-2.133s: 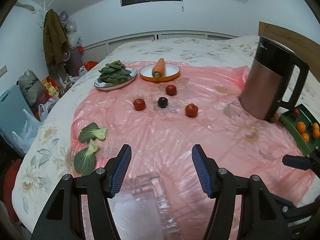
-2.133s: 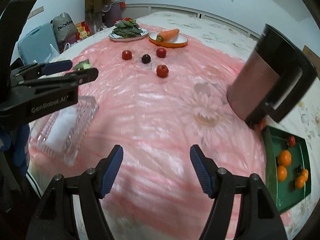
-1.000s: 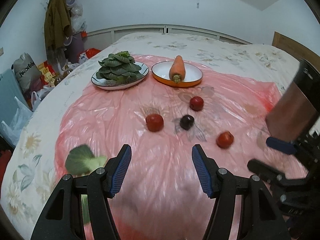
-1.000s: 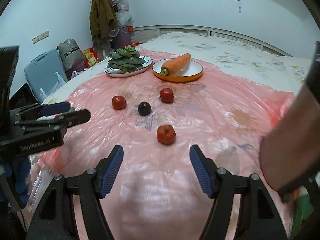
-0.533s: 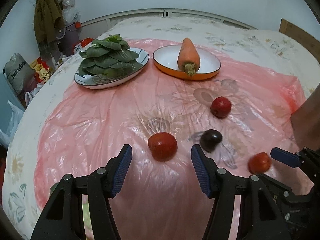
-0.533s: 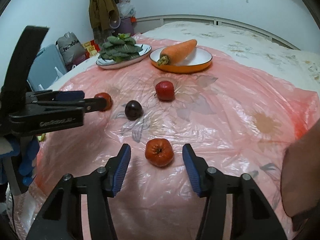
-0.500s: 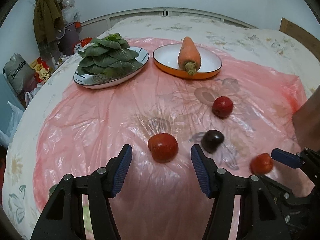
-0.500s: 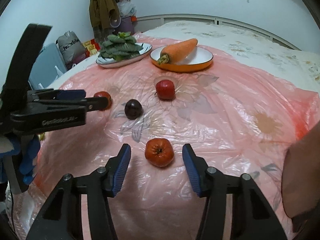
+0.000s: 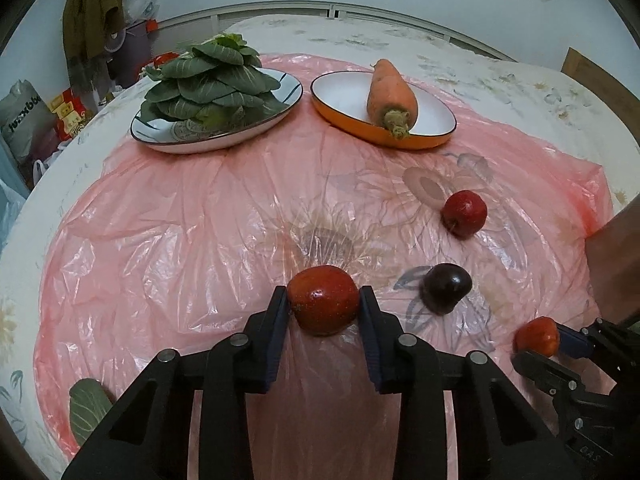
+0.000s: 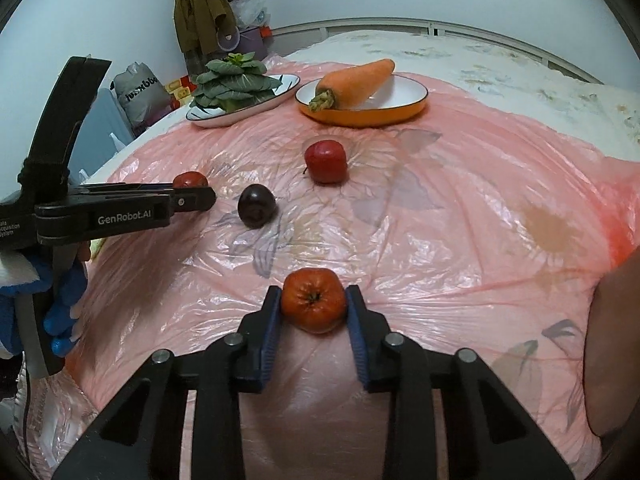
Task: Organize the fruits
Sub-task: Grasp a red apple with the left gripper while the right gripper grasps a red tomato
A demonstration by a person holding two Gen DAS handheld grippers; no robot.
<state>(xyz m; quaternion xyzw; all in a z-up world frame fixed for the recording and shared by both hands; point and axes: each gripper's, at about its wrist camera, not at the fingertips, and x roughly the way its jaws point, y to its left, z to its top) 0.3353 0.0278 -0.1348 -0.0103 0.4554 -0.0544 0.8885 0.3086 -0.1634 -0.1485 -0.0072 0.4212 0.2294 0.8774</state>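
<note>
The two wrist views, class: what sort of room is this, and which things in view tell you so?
Most likely a bedroom at home. The pink plastic sheet is spread over a bed with a floral bedspread, a coat hangs by the wall, and bags sit on the floor.

My left gripper [image 10: 192,200] carries white "GenRobot.AI" lettering on its black side. The grey plastic bag [image 10: 138,90] by the wall shows mirrored lettering, unreadable.

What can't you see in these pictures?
- Left view: the kettle is cut off by the right edge.
- Left view: the loose leaf is half hidden behind the left gripper.
- Right view: the left gripper's fruit is mostly hidden behind its fingers.
</note>
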